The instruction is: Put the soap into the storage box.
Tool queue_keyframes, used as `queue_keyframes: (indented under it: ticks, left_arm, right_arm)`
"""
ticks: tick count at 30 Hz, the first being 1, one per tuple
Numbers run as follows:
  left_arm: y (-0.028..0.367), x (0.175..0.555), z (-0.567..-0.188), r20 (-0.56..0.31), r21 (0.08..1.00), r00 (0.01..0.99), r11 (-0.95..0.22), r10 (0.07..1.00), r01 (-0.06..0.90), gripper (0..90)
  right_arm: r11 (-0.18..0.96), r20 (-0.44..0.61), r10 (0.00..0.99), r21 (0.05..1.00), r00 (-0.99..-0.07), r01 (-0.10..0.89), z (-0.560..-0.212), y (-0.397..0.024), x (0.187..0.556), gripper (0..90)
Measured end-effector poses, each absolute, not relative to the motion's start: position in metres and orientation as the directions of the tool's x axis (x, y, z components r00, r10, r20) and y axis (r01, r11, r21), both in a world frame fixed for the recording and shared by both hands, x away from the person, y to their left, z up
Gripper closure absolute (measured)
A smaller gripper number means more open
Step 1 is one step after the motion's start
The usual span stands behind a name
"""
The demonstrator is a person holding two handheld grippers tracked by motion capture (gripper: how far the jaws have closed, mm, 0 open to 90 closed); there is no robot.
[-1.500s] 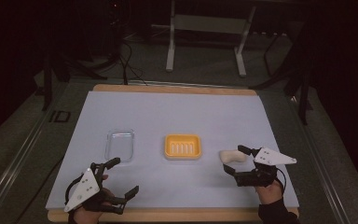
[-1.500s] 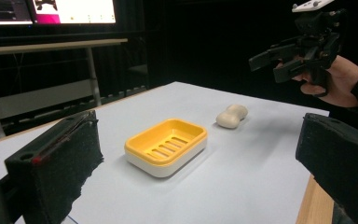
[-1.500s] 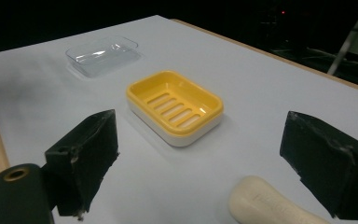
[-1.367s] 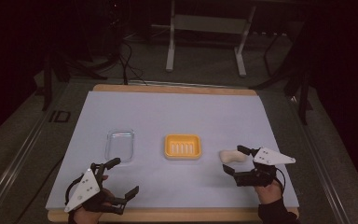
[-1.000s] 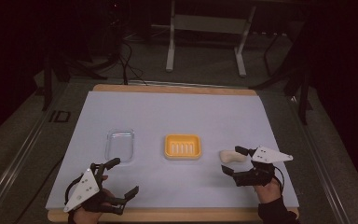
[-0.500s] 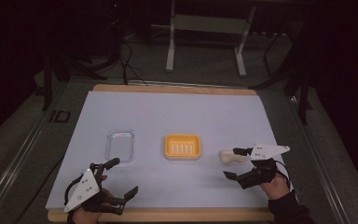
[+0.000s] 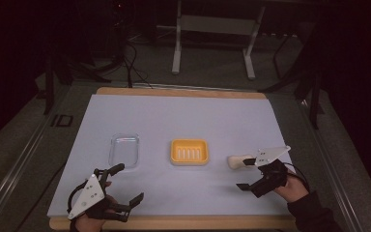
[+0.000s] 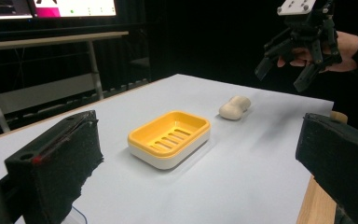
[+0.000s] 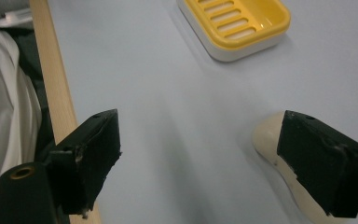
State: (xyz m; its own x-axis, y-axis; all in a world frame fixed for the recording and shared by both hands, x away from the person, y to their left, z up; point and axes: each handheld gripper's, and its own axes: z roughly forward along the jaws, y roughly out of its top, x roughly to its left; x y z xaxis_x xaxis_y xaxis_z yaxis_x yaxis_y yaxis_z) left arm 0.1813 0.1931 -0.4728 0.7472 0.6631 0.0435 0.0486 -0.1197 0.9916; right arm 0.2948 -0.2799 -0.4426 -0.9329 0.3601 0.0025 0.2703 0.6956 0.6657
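The cream soap bar (image 7: 237, 161) lay on the table (image 7: 174, 116), just right of the yellow soap dish (image 7: 189, 152). The right gripper (image 7: 249, 172) hung over the bar, jaws spread wide, one above its right end. Far left sat a clear tray (image 7: 124, 150); near it the left gripper (image 7: 125, 185) waited, jaws spread.

Two black hand-held grippers, left (image 7: 118, 186) and right (image 7: 247, 173), each carry a grey three-cornered plate dotted with screws; blocky black foam-faced jaws, a black cable trailing, and a dark sleeve (image 7: 314, 215) at the right wrist.
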Motion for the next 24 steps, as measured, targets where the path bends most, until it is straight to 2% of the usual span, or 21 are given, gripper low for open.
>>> queue_keyframes:
  ticks: [4, 13, 24]
  left_arm:
    - [0.192, 0.181, -0.473, 0.046, 0.990, 0.749, -0.128, 0.661, 0.052, 0.2]
    - [0.192, 0.182, -0.474, 0.048, 0.990, 0.750, -0.134, 0.659, 0.054, 0.2]
    - [0.192, 0.182, -0.474, 0.052, 0.988, 0.752, -0.144, 0.657, 0.057, 0.2]
  right_arm:
    - [0.720, 0.013, 0.333, 0.642, -0.943, 0.263, -0.440, -0.278, 0.295, 12.8]
    - [0.852, 0.031, 0.242, 0.471, -0.970, 0.228, -0.437, -0.266, 0.297, 13.1]
    - [0.905, 0.055, 0.213, 0.366, -0.976, 0.218, -0.438, -0.257, 0.299, 13.2]
